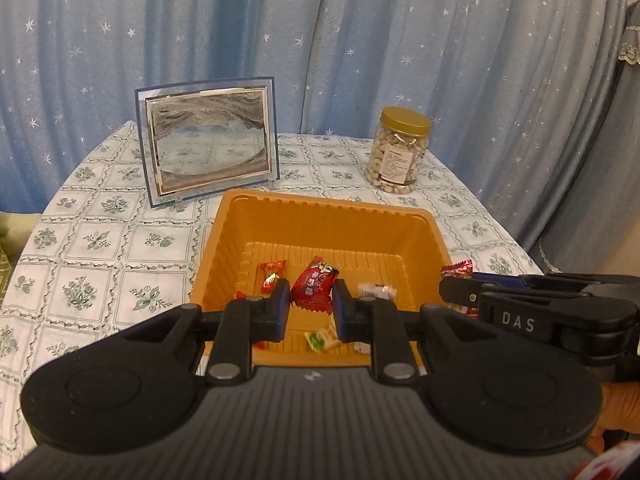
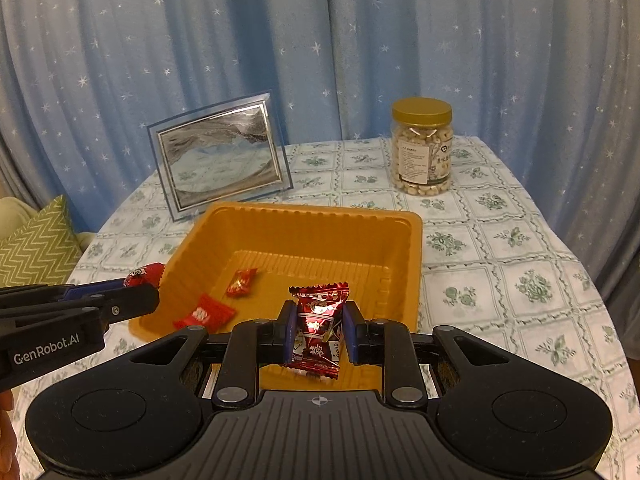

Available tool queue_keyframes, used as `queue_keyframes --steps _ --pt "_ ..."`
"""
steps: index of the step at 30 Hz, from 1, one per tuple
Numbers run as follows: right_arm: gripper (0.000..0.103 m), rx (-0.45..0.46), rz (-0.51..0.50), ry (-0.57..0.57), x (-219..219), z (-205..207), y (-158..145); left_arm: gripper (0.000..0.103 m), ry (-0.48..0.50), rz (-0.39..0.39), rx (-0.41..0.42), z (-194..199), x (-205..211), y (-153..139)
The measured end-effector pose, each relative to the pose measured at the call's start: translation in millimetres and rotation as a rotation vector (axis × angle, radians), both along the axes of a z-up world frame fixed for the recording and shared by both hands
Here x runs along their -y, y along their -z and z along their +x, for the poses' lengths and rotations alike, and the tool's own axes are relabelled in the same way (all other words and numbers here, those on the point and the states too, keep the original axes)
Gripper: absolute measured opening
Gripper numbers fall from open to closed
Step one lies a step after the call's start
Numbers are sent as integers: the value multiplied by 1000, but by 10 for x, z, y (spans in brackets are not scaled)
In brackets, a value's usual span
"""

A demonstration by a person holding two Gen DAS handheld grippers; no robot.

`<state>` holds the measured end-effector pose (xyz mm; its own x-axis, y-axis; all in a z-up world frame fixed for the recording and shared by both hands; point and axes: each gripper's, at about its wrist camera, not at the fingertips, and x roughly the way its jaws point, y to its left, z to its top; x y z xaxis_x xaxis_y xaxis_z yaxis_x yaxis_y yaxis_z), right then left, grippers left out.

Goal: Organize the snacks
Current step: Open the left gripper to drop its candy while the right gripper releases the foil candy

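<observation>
An orange plastic tray (image 1: 320, 216) (image 2: 304, 220) sits on the patterned tablecloth. My left gripper (image 1: 311, 306) is shut on a red candy (image 1: 313, 285) over the tray's near edge; in the right wrist view this gripper (image 2: 136, 284) enters from the left holding the red candy (image 2: 144, 274). My right gripper (image 2: 317, 330) is shut on a dark red snack packet (image 2: 318, 330) over the tray's near edge; it also shows at the right of the left wrist view (image 1: 448, 284). Several small wrapped candies lie in the tray, among them a red one (image 2: 241, 282) and a green one (image 1: 320, 338).
A glass picture frame (image 1: 208, 140) (image 2: 224, 152) stands behind the tray at the left. A jar of nuts with a gold lid (image 1: 400, 150) (image 2: 422, 146) stands at the back right. Blue star curtains hang behind. A green cushion (image 2: 36, 244) lies at the left.
</observation>
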<state>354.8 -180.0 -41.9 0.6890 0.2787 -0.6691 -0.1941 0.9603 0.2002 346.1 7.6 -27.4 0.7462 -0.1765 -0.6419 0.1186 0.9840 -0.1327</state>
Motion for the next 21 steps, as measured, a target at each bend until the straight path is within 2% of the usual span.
queue_keyframes --steps 12,13,15,21 --pt "25 -39 12 25 63 266 183 22 21 5 -49 372 59 253" --pt "25 -40 12 25 67 264 190 23 17 6 -51 391 62 266" --pt "25 -44 13 28 74 265 208 36 12 1 -52 419 54 285" --pt "25 -51 22 35 106 274 227 37 -14 -3 -47 372 -58 268"
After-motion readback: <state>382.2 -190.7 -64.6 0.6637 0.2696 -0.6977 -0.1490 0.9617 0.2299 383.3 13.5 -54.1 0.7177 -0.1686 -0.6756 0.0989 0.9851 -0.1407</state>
